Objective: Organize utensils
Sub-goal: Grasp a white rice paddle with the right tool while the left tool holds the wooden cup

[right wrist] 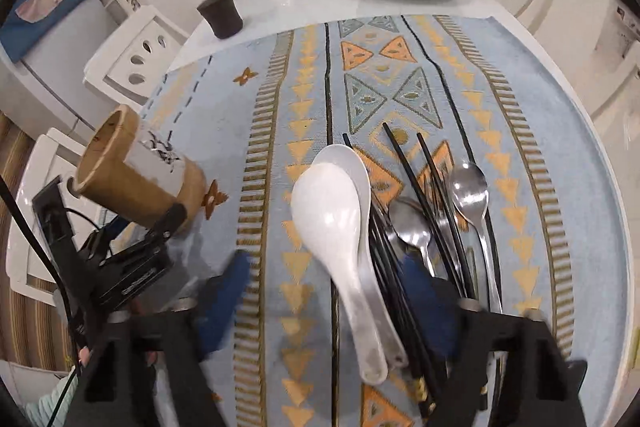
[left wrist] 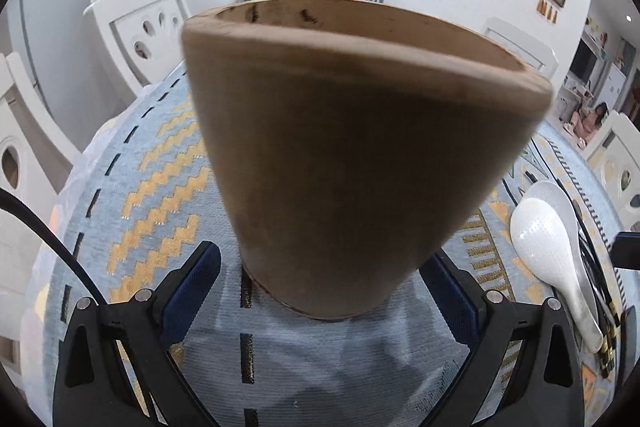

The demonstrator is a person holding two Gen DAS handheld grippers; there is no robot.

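The left gripper point(left wrist: 320, 291) stands wide, its blue pads point(left wrist: 192, 291) flanking, apparently not pressing, the base of the upright brown bamboo utensil holder point(left wrist: 360, 155). The right gripper point(right wrist: 332, 311) is part-open above two stacked white ceramic spoons point(right wrist: 336, 227) between its fingers; black chopsticks point(right wrist: 420, 187) and steel spoons point(right wrist: 468, 187) lie just right. Its blurred fingertips hide the handles.

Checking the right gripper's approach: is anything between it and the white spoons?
Nothing visible blocks it. The right gripper hangs directly above the stacked white spoons, its blue pads to either side of the handles. The black chopsticks lie against the spoons' right side and could get caught too.
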